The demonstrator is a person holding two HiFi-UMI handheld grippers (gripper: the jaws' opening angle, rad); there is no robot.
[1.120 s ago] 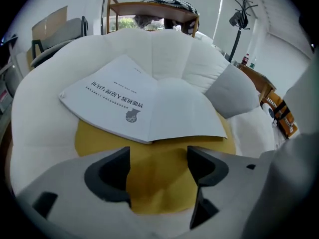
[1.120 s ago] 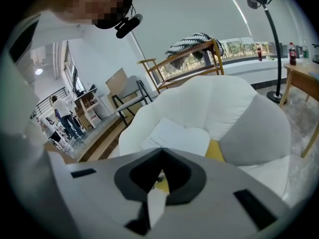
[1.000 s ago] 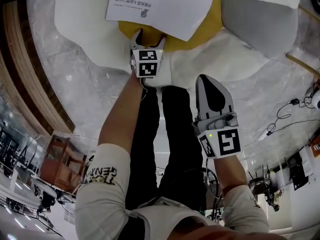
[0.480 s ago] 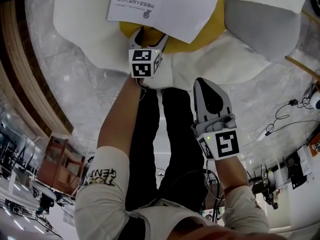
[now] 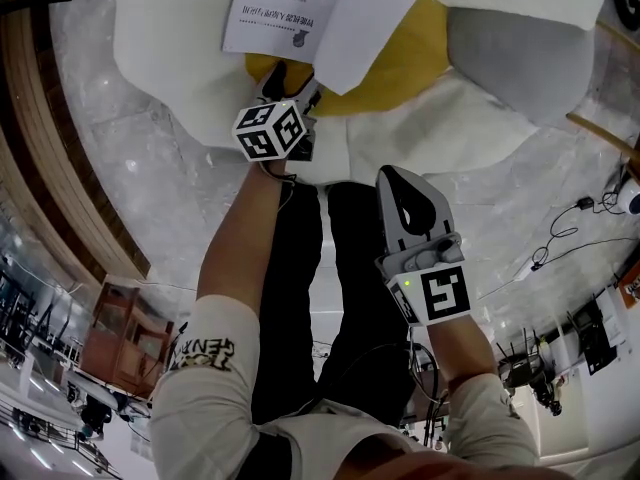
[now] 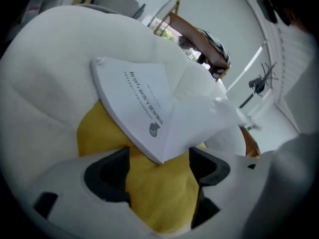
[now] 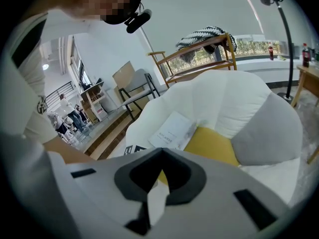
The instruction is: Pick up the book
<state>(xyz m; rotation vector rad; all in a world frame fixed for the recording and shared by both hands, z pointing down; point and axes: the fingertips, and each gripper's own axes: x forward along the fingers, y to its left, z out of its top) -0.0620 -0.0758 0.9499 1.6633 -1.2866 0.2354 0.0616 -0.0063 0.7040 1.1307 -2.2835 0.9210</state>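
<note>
Book (image 5: 300, 13) lies on the yellow cushion (image 5: 405, 56) of the white armchair (image 5: 170, 58), at 12 o'clock from the left gripper (image 5: 292, 86), the nearer one. In the left gripper view its near corner points to 6 o'clock between the wide-apart jaws, which clamp nothing yet; one edge runs toward 11 o'clock. The right gripper (image 5: 400, 180), jaws closed on nothing, hangs at 5 o'clock.

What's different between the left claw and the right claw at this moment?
The left claw is open, its jaws either side of the book's corner above the yellow cushion; the right claw is shut and empty. The left claw is up at the cushion; the right claw hangs back, well short of it. Both look like the same light grey tool.
</note>
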